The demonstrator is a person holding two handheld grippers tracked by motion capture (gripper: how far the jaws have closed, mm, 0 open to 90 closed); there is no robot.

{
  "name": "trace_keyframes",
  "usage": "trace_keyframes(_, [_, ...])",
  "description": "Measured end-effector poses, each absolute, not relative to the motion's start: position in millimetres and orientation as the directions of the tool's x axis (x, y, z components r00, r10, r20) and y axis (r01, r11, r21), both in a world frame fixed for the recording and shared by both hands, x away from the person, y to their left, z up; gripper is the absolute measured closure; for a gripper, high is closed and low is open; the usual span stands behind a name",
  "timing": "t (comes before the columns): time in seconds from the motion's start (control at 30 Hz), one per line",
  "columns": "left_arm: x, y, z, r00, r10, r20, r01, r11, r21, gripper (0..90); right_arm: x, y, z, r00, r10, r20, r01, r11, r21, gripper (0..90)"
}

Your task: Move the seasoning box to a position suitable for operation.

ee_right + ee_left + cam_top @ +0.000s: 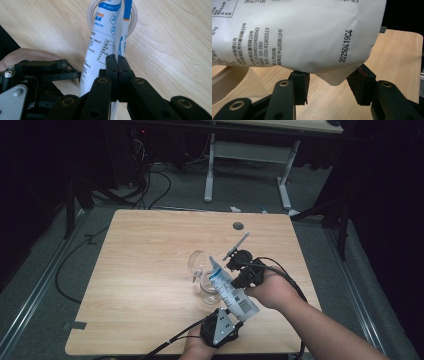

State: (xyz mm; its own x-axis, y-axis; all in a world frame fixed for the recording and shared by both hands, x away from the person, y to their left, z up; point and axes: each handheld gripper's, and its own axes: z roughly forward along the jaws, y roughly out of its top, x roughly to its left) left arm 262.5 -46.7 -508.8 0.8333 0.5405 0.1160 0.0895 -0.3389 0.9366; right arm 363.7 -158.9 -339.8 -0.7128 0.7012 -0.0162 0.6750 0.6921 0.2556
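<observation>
Both forearms enter the high view from 6 o'clock, the right one slanting in from about 5 o'clock. The left gripper (231, 319) sits nearest the person, its grey plate facing up and its jaws aimed toward 1 o'clock, standing apart with both pads (300, 85) clear of contact (seen in its own view). The right gripper (239, 280) points toward 9 o'clock, its jaws pressed tight together, the right hand (272, 291) wrapped behind it.

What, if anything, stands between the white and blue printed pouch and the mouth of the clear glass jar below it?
Nothing visible does. The white and blue printed pouch tilts straight over the clear glass jar, whose hinged lid is swung back, clear of the mouth.
</observation>
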Motion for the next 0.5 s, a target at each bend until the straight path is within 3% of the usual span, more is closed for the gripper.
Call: trace_keyframes(0.5, [266.3,-49.3,-505.3,0.836,0.54,0.092,0.109,-0.328,0.938,55.8,367.7,-156.7,-337.4,-0.662,0.749,0.0,0.726,0.642,0.244,90.0])
